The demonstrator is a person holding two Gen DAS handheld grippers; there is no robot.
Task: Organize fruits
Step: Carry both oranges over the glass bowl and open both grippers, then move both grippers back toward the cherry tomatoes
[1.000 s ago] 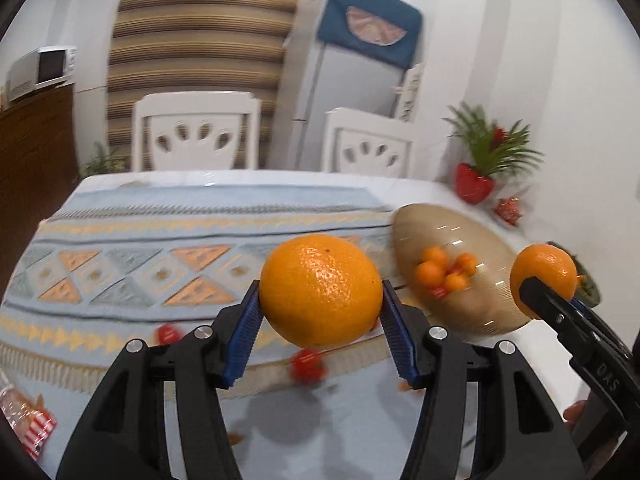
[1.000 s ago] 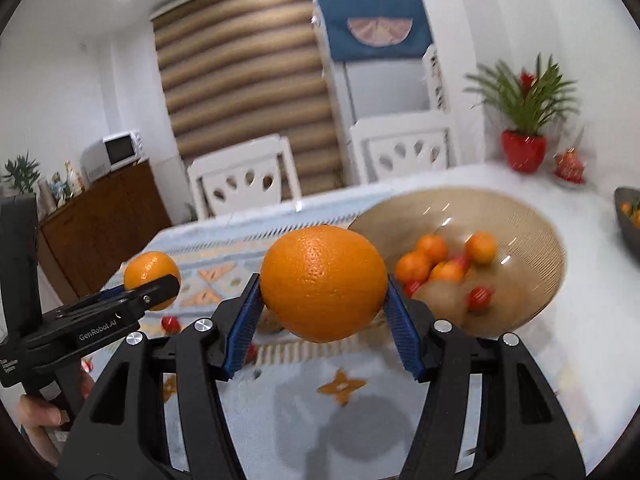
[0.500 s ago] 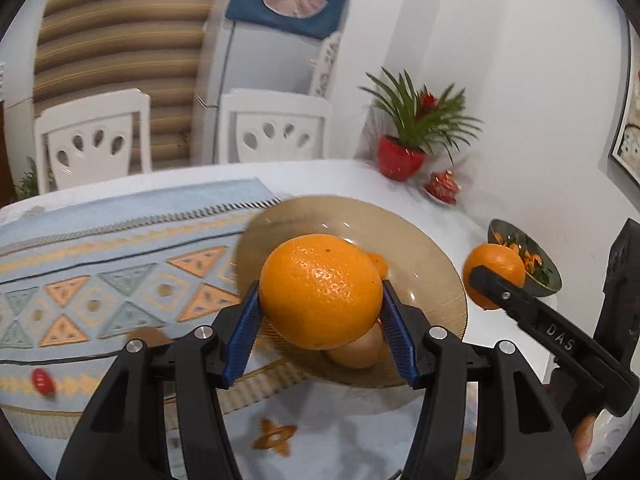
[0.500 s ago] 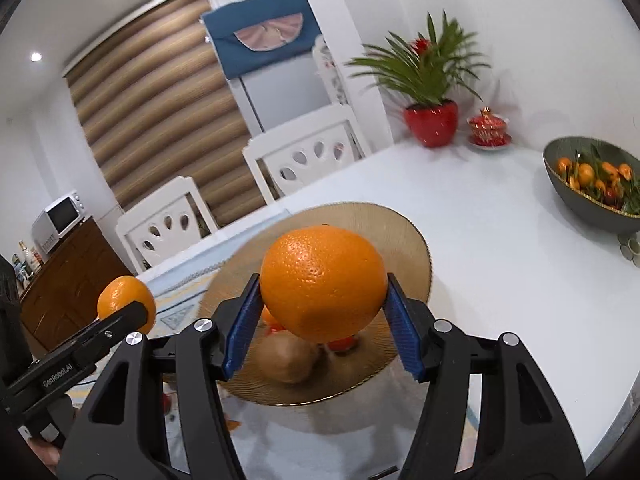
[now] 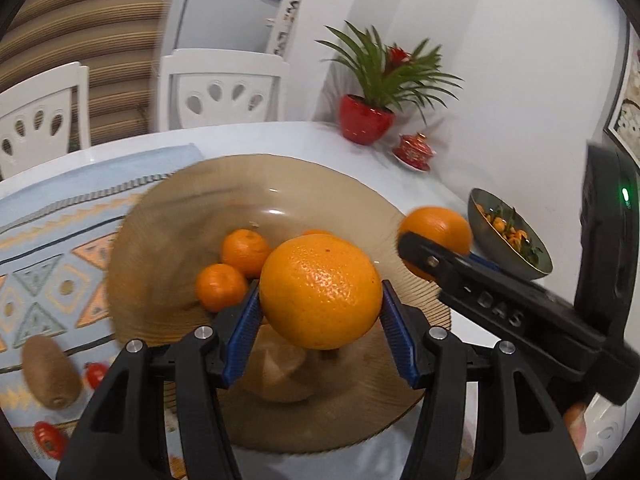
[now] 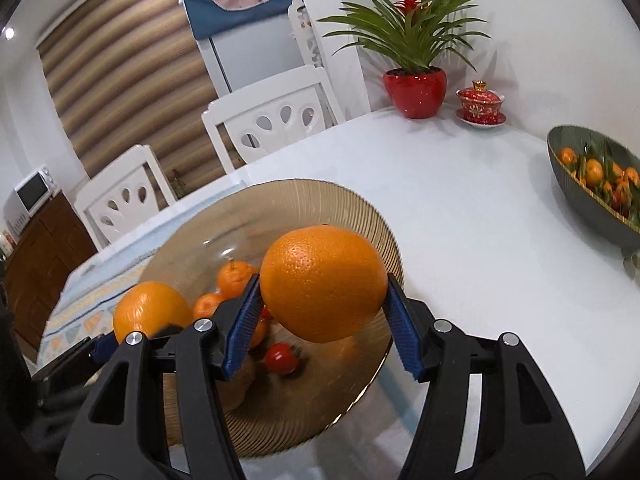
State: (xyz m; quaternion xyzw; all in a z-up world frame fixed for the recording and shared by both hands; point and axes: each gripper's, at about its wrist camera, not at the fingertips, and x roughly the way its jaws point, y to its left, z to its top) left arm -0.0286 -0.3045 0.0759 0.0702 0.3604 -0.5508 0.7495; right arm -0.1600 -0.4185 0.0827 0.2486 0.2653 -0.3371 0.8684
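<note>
The ribbed amber glass plate [image 5: 168,216] is the landmark, lying partly on the patterned runner [image 5: 44,248] so loose fruit can be gathered onto it. Above its near half the left gripper [image 5: 320,312] is clenched on a large orange [image 5: 320,290], carried over the dish, likely for setting down. The right gripper [image 6: 322,318] grasps a second large orange [image 6: 322,284] over the plate's right side, apparently for the same reason. Two big oranges, then, one per gripper.

On the plate lie at least three mandarins [image 5: 245,252], one kiwi at its near edge, partly hidden, and one cherry tomato [image 6: 282,357]. Left of the plate on the runner wait one kiwi [image 5: 51,376] and two cherry tomatoes [image 5: 95,374], not yet gathered. Well right of the plate stands a dark bowl [image 6: 560,156] of small citrus.
</note>
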